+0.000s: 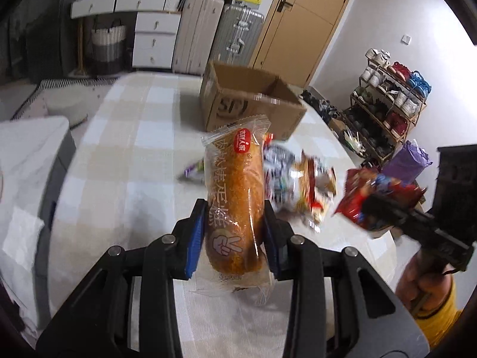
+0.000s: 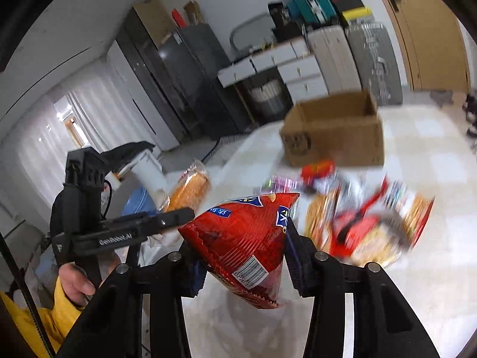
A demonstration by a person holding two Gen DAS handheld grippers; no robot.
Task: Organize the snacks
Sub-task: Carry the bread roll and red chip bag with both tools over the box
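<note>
My left gripper [image 1: 234, 213] is shut on a long bread roll in clear wrap [image 1: 235, 191], held above the checked tablecloth [image 1: 131, 161]. In the right wrist view my right gripper [image 2: 243, 235] is shut on a red snack bag [image 2: 247, 238], lifted off the table. That same red bag [image 1: 372, 197] appears at the right of the left wrist view, clamped in the other gripper. The bread roll [image 2: 189, 189] also shows at the left of the right wrist view. An open cardboard box [image 1: 253, 101] [image 2: 337, 131] stands at the far side of the table. A blurred pile of snack packets [image 1: 298, 176] [image 2: 366, 220] lies between.
A hand in a yellow sleeve [image 1: 429, 286] [image 2: 71, 280] holds each tool. Beyond the table stand suitcases [image 1: 220, 35], white drawers [image 1: 155, 32], a wooden door [image 1: 307, 15] and a shoe rack [image 1: 387, 104]. A white cushion [image 1: 26, 185] lies to the left.
</note>
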